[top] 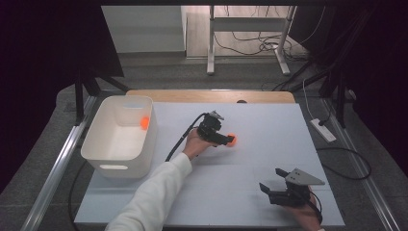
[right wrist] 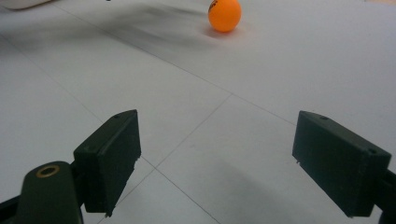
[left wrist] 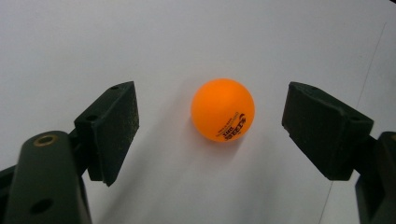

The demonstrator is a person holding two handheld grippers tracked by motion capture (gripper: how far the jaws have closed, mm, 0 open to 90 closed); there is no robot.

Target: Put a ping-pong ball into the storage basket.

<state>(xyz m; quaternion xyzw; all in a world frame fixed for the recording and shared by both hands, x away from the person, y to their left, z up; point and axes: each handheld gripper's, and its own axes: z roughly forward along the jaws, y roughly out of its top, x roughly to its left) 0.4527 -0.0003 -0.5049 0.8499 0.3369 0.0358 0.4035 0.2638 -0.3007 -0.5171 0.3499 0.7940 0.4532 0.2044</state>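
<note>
Our left gripper [left wrist: 212, 128] stands apart around the ball [left wrist: 223, 110], not touching it. Our right gripper [right wrist: 217, 161] gapes, near right on the table [top: 269, 144].

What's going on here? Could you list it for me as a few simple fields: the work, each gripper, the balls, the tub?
work: gathering orange balls into a tub, it seems
left gripper: open, jaws either side of the orange ball, not touching it
right gripper: open, nothing between its jaws, near the table's front edge
ball on table: resting on the white table, black print on it
white tub: at the table's left
second ball: orange, inside the tub
</note>
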